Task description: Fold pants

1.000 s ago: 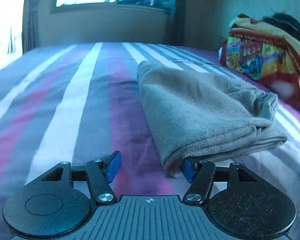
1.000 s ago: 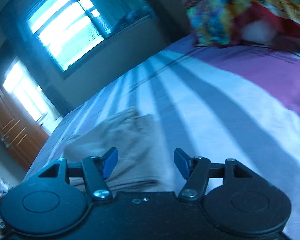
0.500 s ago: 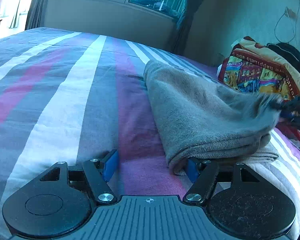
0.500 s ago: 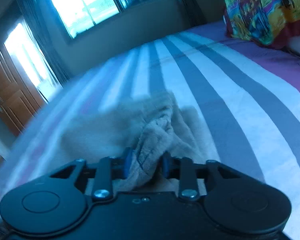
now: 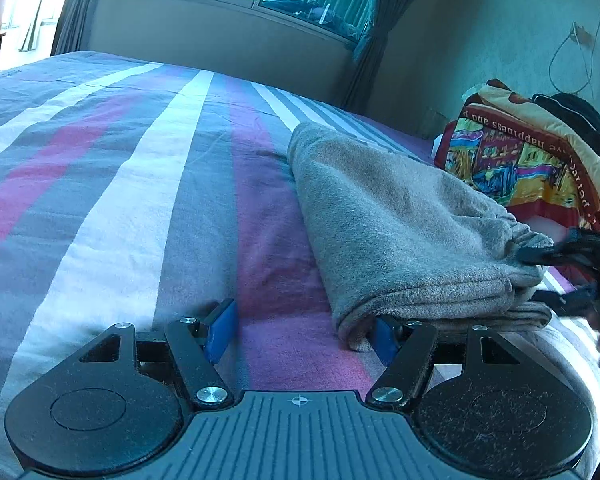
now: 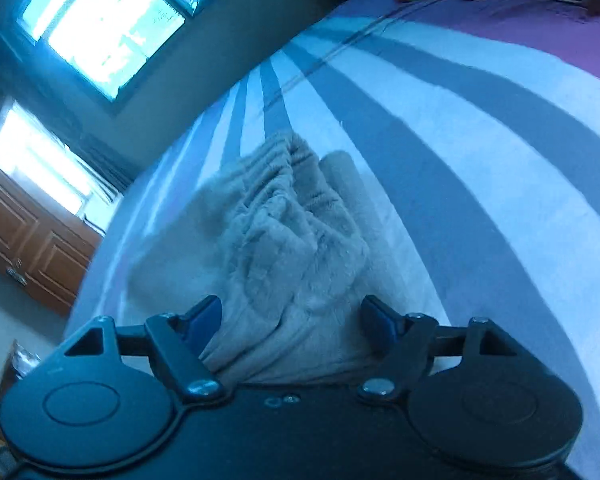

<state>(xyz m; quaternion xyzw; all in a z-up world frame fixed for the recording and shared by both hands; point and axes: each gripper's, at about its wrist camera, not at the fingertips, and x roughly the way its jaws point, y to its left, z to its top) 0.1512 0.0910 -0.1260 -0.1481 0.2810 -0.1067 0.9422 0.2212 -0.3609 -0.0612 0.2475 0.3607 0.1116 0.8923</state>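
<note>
Left wrist view: the folded grey pants [image 5: 396, 232] lie on the striped bed [image 5: 112, 200] ahead and to the right of the left gripper [image 5: 302, 334], whose fingers stand wide apart. Its right pad [image 5: 384, 338] sits tucked just under the near corner of the fold; its left pad rests over bare sheet. At the far right, the right gripper [image 5: 556, 252] meets the gathered waistband end.

In the right wrist view the right gripper [image 6: 292, 320] is spread open, bunched fabric [image 6: 292, 240] lying between its fingers but not clamped.

To finish this step well, I judge each gripper should draw straight back along the bed, low and level, so no pad drags a layer and opens the fold. The left pad under the corner is the likelier snag; easing it sideways away from the cloth first would help.

Half a second ago the right gripper's fingers were pinched on the waistband; now they are parted, so the cloth has been let go. The left gripper has kept its wide stance and place, and the pants' outline looks unchanged. A colourful bundle [image 5: 532, 160] sits beyond the pants.
</note>
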